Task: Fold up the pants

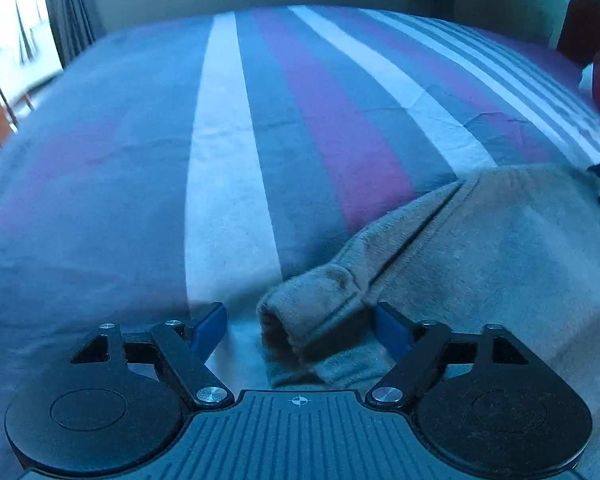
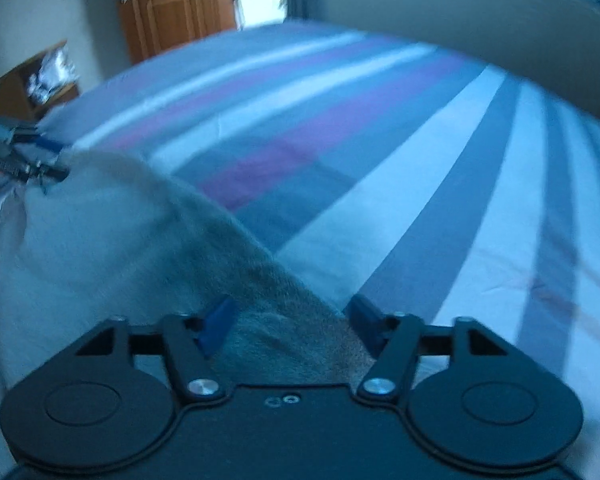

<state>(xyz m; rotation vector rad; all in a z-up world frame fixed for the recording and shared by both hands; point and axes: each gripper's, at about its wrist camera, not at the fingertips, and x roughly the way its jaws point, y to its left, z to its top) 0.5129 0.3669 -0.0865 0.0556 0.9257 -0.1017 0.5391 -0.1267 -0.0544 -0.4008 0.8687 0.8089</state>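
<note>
Spread wide, left gripper [image 1: 300,326] and right gripper [image 2: 290,324], straddling grey fleece pants [image 1: 480,240] on striped bedsheet [image 1: 228,160].

No readable text, label, brand name or number appears in either wrist view. The only sign is a small crosshair mark [image 1: 301,400] printed on the ribbed body of the left gripper [image 1: 300,326], between its two arms.
</note>
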